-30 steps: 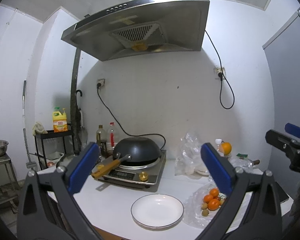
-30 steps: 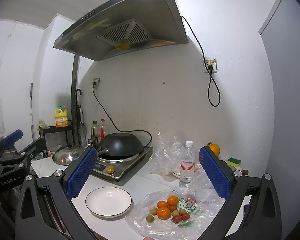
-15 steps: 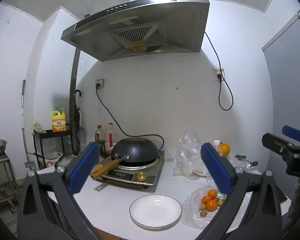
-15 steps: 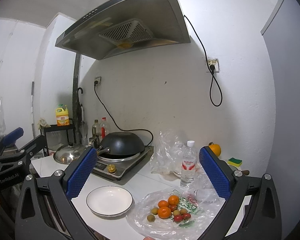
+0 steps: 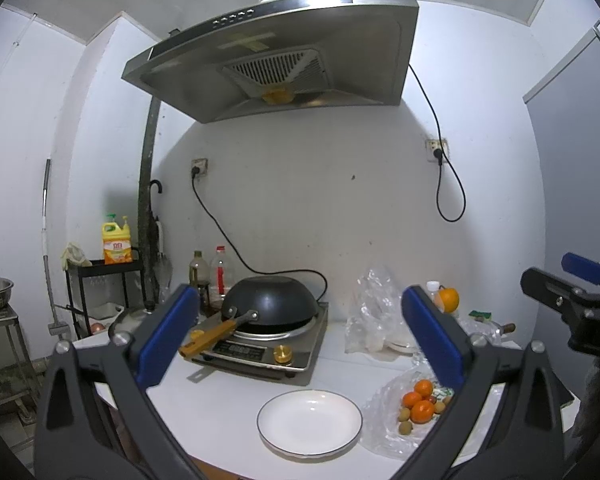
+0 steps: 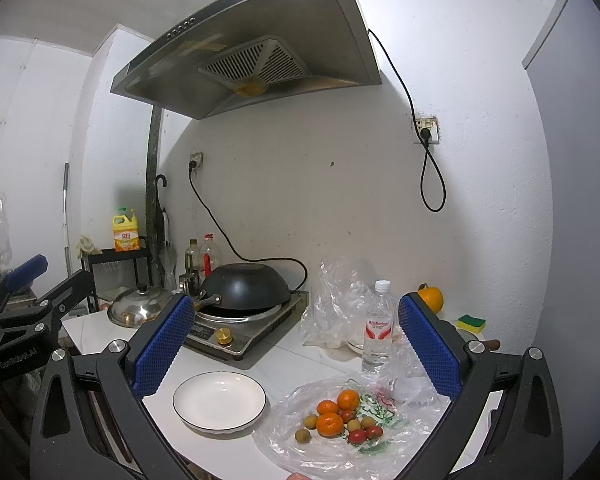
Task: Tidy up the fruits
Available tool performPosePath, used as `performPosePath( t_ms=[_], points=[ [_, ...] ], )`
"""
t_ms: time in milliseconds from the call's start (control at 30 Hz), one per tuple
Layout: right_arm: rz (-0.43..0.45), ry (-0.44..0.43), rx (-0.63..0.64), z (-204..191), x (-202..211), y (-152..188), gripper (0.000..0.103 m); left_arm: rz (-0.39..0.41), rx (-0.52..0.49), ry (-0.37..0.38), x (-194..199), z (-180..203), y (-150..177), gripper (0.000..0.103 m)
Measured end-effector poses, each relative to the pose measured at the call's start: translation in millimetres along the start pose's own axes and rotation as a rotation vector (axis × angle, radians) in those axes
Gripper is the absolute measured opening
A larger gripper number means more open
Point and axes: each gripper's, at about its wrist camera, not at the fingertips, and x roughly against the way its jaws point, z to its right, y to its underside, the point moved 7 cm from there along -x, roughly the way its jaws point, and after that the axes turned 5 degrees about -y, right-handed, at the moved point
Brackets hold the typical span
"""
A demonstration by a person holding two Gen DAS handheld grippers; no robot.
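Observation:
An empty white plate (image 5: 309,423) (image 6: 219,401) with a dark rim sits on the white counter near its front edge. Right of it a clear plastic bag (image 6: 339,436) (image 5: 391,436) lies open with small oranges (image 6: 329,424) (image 5: 421,411), several brownish-green round fruits (image 6: 303,435) and red cherry tomatoes (image 6: 357,435) on it. My left gripper (image 5: 300,332) is open and held back from the counter, above the plate. My right gripper (image 6: 296,336) is open too, above the plate and bag. Neither holds anything.
An induction cooker (image 5: 260,346) with an upturned black wok (image 6: 244,286) stands behind the plate. A water bottle (image 6: 377,326), crumpled clear bags (image 6: 331,304), an orange (image 6: 431,298) and a sponge (image 6: 471,322) stand at the back right. A steel lid (image 6: 138,308) and a rack are at left.
Both views have drifted slightly: the left camera has shifted a little, and the right gripper has eased back and up a touch. Both grippers stay open and nothing on the counter moved.

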Motion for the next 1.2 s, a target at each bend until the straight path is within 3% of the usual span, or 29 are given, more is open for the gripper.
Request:
performPosePath(
  t_ms=[467, 1200],
  points=[
    [-0.039, 0.011, -0.015, 9.4, -11.3, 12.3, 0.103, -0.043, -0.008, 0.016, -13.6, 9.7, 9.8, 0.102],
    [-0.237, 0.072, -0.094, 67.5, -67.9, 95.2, 0.103, -0.243, -0.087, 0.085, -89.7, 71.4, 90.3, 0.102]
  ],
)
